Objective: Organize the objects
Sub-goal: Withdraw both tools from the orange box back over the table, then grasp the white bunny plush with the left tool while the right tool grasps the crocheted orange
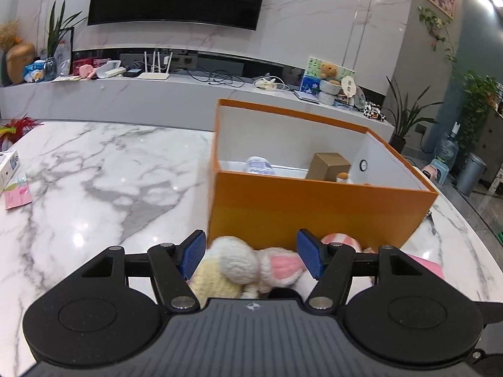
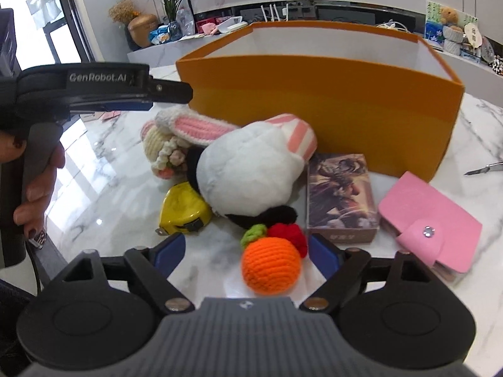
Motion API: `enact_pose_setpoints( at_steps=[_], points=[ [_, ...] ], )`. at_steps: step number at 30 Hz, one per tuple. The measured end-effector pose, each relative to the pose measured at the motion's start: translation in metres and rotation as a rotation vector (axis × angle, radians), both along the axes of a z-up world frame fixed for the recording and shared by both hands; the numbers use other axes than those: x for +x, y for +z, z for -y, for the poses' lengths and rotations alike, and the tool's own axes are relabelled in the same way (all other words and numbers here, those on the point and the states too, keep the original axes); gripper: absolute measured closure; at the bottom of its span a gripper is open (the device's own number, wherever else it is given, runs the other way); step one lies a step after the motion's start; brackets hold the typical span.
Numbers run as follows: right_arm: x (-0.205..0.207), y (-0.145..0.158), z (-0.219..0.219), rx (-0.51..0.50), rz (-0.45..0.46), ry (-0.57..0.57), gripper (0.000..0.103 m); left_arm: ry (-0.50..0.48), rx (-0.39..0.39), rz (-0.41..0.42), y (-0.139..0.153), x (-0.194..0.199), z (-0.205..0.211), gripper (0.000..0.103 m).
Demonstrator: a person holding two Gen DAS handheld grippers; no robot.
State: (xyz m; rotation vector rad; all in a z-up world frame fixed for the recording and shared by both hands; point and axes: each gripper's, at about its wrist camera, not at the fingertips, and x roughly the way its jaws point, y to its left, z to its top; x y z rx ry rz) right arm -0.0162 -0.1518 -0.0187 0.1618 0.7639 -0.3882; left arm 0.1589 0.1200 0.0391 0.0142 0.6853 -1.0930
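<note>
A crocheted bunny (image 1: 251, 264) with pink-lined ears and a yellow body lies on the marble table (image 1: 94, 172) in front of the orange box (image 1: 314, 210). My left gripper (image 1: 251, 253) is open and straddles it from above; in the right wrist view its black finger (image 2: 169, 88) hangs clear above the bunny (image 2: 188, 128). My right gripper (image 2: 248, 253) is open around an orange crocheted ball (image 2: 270, 265) with a green leaf and a red ball attached. Its left pad stands well off the ball. The orange box (image 2: 314, 94) is open-topped.
Beside the ball lie a white plush (image 2: 248, 169), a yellow tape measure (image 2: 184, 212), a printed card box (image 2: 341, 194) and a pink wallet (image 2: 430, 220). The box holds a bottle (image 1: 259, 165) and a small carton (image 1: 328, 166). A hand (image 2: 37, 188) grips the left handle.
</note>
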Motion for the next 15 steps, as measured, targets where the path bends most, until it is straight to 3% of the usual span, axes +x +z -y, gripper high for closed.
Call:
enact_pose_setpoints(
  at_steps=[6, 15],
  points=[
    [0.002, -0.001, 0.000, 0.004, 0.004, -0.003, 0.017, -0.051, -0.019, -0.064, -0.009, 0.016, -0.003, 0.028],
    [0.005, -0.002, 0.001, -0.001, -0.005, 0.048, 0.014, -0.128, 0.049, 0.001, -0.016, 0.002, 0.014, 0.028]
  ],
)
